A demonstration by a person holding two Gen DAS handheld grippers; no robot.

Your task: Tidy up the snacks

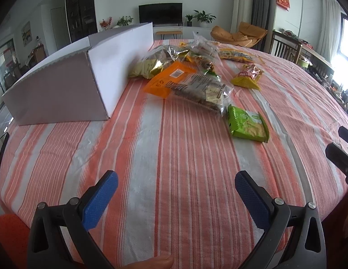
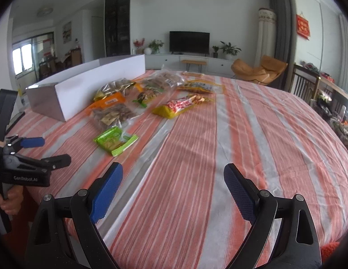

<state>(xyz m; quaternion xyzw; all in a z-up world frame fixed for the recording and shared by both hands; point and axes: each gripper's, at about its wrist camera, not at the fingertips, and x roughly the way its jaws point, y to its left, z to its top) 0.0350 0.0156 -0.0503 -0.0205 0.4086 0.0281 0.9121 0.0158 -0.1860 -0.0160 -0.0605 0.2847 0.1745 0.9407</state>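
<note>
Snacks lie scattered on the striped tablecloth [image 1: 174, 157] ahead of both grippers, just beside the long white box [image 1: 111, 67] that stands ahead and left, probably where they belong. Largest are the clear cookie bag with its orange header [image 1: 191, 87] and the gold bag [image 1: 156, 63] against the box wall; smaller are the red-and-yellow packet [image 2: 182, 106] and the green packet [image 1: 248, 123], nearest the fingers. Left gripper [image 1: 176, 192] and right gripper [image 2: 172, 187] both hover spread wide and empty, ready for a first pick.
</note>
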